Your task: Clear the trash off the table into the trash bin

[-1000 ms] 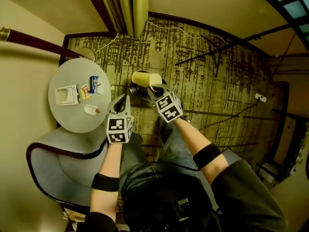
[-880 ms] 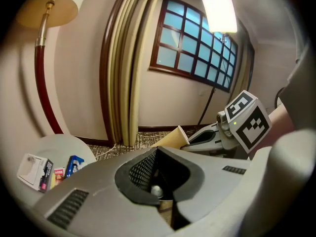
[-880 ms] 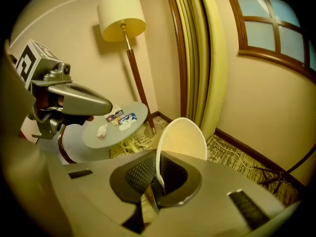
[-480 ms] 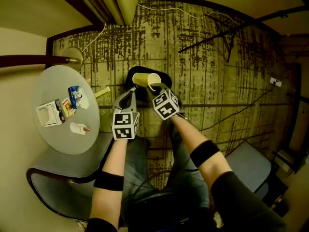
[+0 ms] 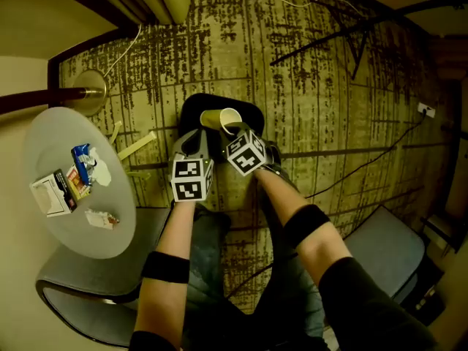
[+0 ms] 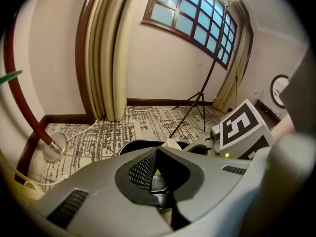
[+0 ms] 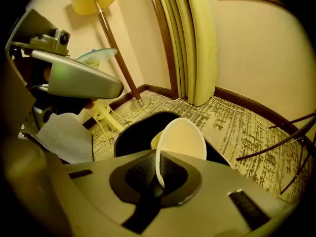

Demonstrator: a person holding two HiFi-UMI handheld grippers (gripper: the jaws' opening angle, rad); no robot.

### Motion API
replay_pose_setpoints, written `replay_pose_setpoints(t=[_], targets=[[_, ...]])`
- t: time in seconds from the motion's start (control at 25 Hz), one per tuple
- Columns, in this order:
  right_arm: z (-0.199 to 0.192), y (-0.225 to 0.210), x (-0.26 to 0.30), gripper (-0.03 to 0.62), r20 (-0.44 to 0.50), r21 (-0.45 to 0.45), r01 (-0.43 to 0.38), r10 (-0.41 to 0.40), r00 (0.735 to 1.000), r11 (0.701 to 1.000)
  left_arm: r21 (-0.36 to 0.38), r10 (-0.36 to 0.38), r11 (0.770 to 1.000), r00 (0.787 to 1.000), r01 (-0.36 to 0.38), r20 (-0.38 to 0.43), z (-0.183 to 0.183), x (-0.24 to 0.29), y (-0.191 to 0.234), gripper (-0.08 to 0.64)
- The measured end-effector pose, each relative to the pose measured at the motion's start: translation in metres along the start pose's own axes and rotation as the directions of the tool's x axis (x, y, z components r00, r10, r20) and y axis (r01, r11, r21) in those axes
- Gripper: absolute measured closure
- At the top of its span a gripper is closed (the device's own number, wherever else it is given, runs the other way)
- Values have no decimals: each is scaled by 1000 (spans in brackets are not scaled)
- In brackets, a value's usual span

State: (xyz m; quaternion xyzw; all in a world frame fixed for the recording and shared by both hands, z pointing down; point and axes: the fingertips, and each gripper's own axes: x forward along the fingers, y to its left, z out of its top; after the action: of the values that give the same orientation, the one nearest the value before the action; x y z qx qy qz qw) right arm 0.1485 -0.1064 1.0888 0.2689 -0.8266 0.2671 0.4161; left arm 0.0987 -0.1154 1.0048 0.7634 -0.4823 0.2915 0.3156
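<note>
Our right gripper [image 7: 157,176] has its jaws pinched nearly together on the thin rim of the paper cup [image 7: 180,138]. We judge that a rim pinch is the surest hold two jaws can get on something this wide and light. The cup's wall runs edge-on between the pads, and its open mouth faces 1 o'clock in the right gripper view. The cup hangs tipped on its side directly over the black trash bin [image 7: 131,131], whose dark opening fills the space behind it. Held there, it should fall inside as soon as the jaws part, so we take this to be the moment just before release.

Our left gripper [image 6: 157,154] is fully closed with nothing between its pads. It points down at the same bin from just beside the right gripper, at the right gripper's 9 o'clock in the head view. We read it as idle, kept close only because both hands are brought low together.

Farther out at 9 o'clock from the two grippers stands the round table [image 5: 82,234], well apart from the bin. On it lie a white box [image 5: 51,194], a blue wrapper [image 5: 82,157] and a small crumpled wrapper [image 5: 101,219], so most of the clearing is left to do. The chair [image 5: 88,302] sits at 7 o'clock and the lamp base [image 5: 88,92] at 10 o'clock.
</note>
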Motion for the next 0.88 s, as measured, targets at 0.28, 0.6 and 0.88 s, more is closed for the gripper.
replay_pose_setpoints(t=[0.28, 0.6, 0.88], targets=[[-29, -9, 52, 552, -58, 18, 24, -23, 998, 1000, -14, -2, 1000, 1000, 1, -15, -28, 29, 17, 560], [-26, -14, 44, 428, -82, 7, 60, -59, 995, 998, -36, 7, 999, 1000, -8, -16, -29, 19, 27, 560], [27, -2, -28, 482, -33, -21, 70, -71, 997, 997, -73, -10, 997, 1000, 9, -12, 16, -43, 3, 560]])
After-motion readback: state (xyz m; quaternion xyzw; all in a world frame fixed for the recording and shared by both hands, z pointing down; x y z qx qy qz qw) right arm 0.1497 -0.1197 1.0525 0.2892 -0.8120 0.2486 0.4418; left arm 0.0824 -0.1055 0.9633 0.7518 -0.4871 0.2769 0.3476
